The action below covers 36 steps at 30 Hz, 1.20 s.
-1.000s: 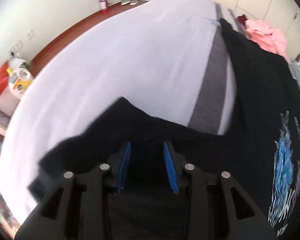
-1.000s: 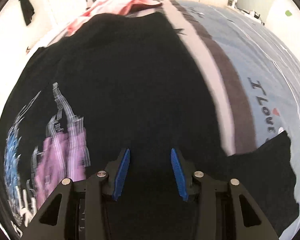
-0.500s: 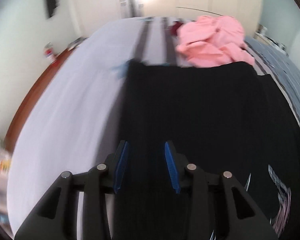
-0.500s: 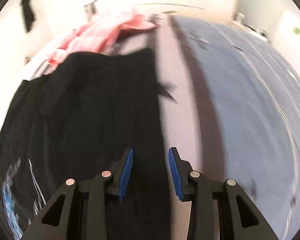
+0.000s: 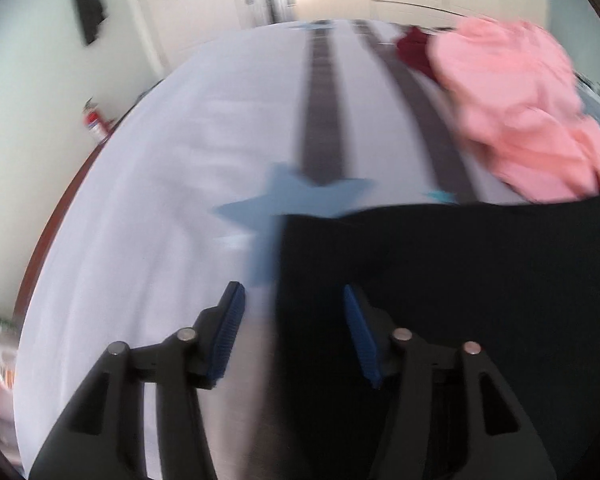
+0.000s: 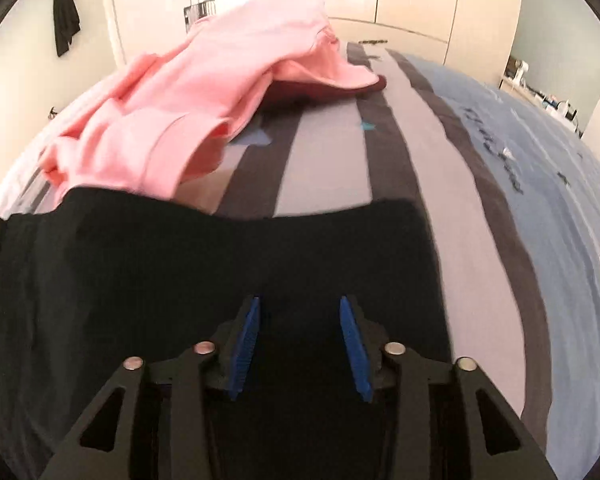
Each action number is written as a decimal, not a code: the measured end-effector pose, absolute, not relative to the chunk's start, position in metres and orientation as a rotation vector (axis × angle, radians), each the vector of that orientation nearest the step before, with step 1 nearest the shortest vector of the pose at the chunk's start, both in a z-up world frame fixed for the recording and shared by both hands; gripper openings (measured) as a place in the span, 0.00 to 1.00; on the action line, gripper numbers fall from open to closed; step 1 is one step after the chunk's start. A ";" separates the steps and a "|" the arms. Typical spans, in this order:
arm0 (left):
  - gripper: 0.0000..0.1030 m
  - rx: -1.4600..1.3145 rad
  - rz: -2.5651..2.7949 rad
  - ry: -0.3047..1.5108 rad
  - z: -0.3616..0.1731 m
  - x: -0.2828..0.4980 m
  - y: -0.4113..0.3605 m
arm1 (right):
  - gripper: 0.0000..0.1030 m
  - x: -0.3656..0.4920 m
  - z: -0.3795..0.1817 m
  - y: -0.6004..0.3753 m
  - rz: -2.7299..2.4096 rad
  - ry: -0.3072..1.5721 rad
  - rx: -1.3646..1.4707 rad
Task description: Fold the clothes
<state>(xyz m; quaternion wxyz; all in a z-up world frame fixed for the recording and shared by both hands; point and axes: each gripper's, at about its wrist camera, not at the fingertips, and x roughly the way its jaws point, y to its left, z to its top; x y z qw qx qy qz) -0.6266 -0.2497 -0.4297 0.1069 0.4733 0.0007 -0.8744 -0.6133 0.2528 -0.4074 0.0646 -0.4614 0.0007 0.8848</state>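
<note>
A black T-shirt (image 5: 452,280) lies flat on the bed, its far hem toward the pink pile. In the left wrist view my left gripper (image 5: 292,300) is open and empty over the shirt's far left corner, its left finger over the sheet and its right finger over black cloth. In the right wrist view the black T-shirt (image 6: 220,264) fills the lower half. My right gripper (image 6: 298,314) is open and empty just above the cloth, close to the shirt's far right corner.
A pile of pink clothes (image 6: 188,112) with a dark red garment (image 6: 320,90) beneath lies beyond the shirt; it also shows in the left wrist view (image 5: 516,112). The bed sheet (image 5: 160,200) has grey stripes and a blue star. A fire extinguisher (image 5: 94,122) stands by the left wall.
Both grippers have swept forward along the shirt from the sleeve and print area to its far hem corners. Both stay open; the sleeves no longer show spread out.
</note>
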 end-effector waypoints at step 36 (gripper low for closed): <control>0.01 1.337 -2.997 0.185 -0.343 -0.819 -0.100 | 0.04 -0.771 -0.332 0.237 2.779 0.039 -1.349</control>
